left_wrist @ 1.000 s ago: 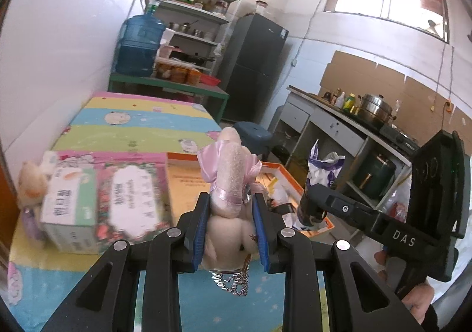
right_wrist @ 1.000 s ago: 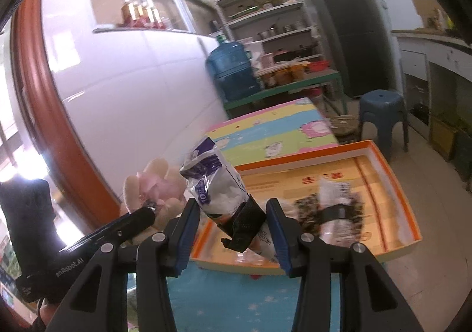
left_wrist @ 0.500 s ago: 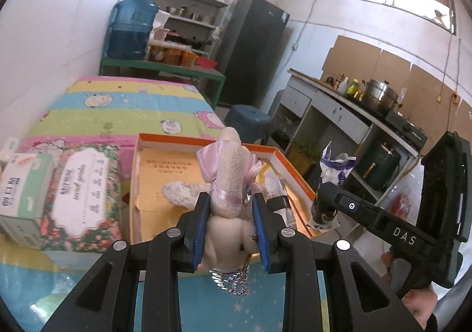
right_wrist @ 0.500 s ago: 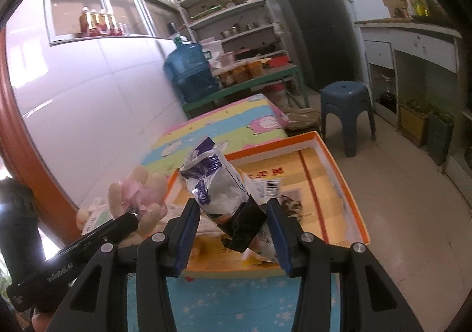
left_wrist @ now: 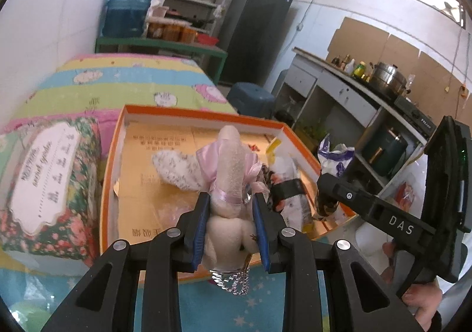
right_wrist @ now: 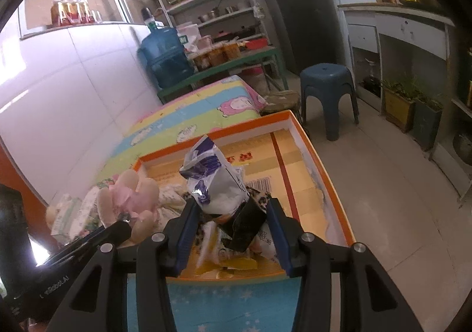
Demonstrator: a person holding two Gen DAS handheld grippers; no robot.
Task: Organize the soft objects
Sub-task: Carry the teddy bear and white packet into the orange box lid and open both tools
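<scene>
While both grippers hang over the orange box (left_wrist: 109, 160), the task looks about midway: several soft things already lie inside, and two more are held above it, not yet let go. The left gripper (left_wrist: 231, 208) has its blue pads pressed on a pink plush toy (left_wrist: 228, 172) with a ribbon and a dangling chain, above the box's middle. The right gripper (right_wrist: 233, 211) has its jaws closed on a white and purple bag (right_wrist: 215, 184), over the near right part of the box. In the box lie a grey speckled plush (left_wrist: 177, 168) and a bundle (left_wrist: 287, 193) bound by a black band; what else sits beneath it is hard to make out. Left of the box, on the colourful tablecloth (left_wrist: 118, 87), stands a floral tissue pack (left_wrist: 50, 178), and another plush may remain beyond it. The bundle lies right under the held bag, so room for it is tight. Behind are a water jug (right_wrist: 165, 57), shelves, a fridge (left_wrist: 256, 28) and a blue stool (right_wrist: 327, 90).
</scene>
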